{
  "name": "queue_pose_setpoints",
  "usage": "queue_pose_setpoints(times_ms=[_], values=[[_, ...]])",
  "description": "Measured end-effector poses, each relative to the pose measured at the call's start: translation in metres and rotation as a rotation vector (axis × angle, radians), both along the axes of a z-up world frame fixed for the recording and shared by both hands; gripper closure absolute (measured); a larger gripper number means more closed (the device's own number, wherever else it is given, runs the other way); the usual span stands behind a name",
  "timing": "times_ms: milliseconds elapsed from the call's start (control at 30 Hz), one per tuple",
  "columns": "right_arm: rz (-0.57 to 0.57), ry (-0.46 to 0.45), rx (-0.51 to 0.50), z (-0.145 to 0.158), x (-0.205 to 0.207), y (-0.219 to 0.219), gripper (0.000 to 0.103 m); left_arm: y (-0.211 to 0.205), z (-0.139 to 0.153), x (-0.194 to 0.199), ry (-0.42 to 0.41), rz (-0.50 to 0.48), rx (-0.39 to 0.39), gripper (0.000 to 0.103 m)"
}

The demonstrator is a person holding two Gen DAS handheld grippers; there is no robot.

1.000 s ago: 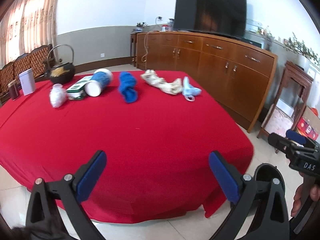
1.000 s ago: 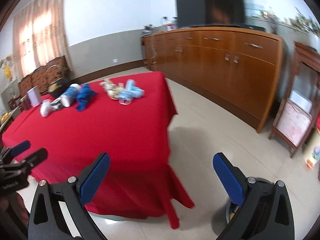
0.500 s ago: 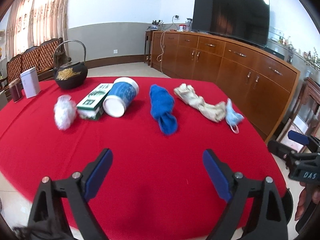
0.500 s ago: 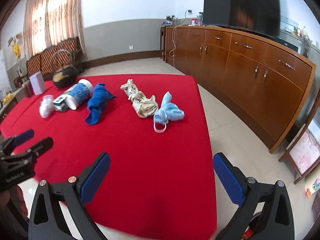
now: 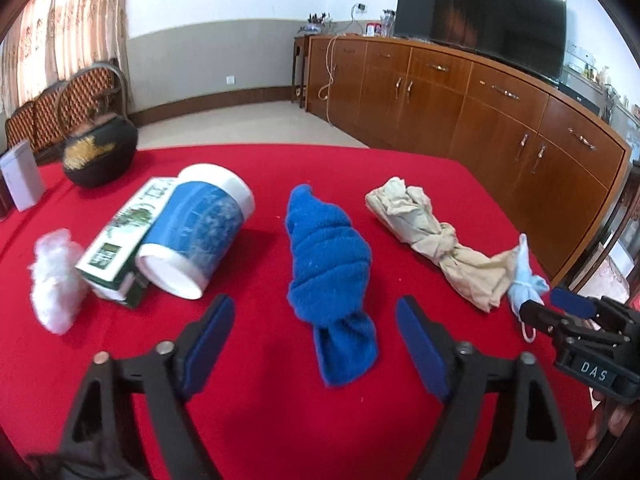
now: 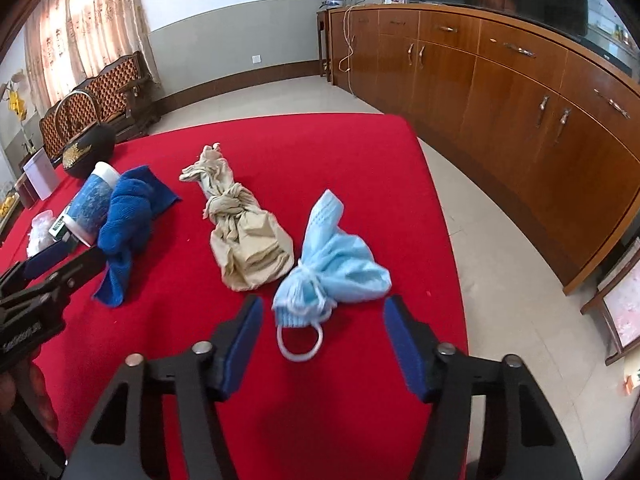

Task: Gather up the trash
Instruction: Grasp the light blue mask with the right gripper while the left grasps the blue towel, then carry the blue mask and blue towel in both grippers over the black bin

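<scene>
Six pieces of trash lie in a row across the red tabletop [image 5: 260, 420]: at left a white wad [image 5: 54, 280], then a green carton [image 5: 126, 236], a blue-and-white tub [image 5: 196, 232], a blue cloth [image 5: 330, 268], a knotted beige rag [image 5: 436, 236], and at right a blue face mask [image 6: 332, 264]. The left gripper [image 5: 316, 344] hangs before the cloth, jaws spread and closing, nothing between them. The right gripper [image 6: 322, 344] has closing jaws either side of the mask's ear loop, not touching.

Both tongs tilt downward with blue-padded jaws closing on nothing, the left tongs [image 5: 316, 340] wider apart than the right tongs [image 6: 322, 338], each showing at the other's view edge, right at 3 o'clock, left at 9 o'clock.
</scene>
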State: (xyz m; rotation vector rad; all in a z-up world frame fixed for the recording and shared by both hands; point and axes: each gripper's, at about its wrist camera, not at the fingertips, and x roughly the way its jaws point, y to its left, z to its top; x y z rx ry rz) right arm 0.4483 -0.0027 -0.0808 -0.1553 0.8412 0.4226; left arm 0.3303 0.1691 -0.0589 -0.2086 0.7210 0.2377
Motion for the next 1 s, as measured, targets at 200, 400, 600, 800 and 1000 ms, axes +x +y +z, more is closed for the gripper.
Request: queue_pose_setpoints(times_ms=[200,400,600,800,1000], values=[[0.009,0.025,0.011,-0.007,0.01,-0.003,0.081,0.001,-0.01,0.017,0.053,-0.032,-0.051,0.04],[0.023,0.01,0.013,-0.007,0.005,-0.008,0.086,0.001,-0.01,0.008,0.046,-0.052,-0.084,0.09],[0.02,-0.019,0.026,0.006,-0.01,-0.018,0.087,-0.013,0.001,-0.029,0.001,-0.077,-0.054,0.091],[0.004,-0.042,0.048,0.023,-0.043,-0.041,0.087,-0.032,0.014,-0.068,-0.023,-0.104,-0.052,0.091],[-0.032,-0.072,0.051,0.038,-0.087,-0.075,0.087,-0.069,0.031,-0.104,-0.057,-0.149,-0.018,0.091]])
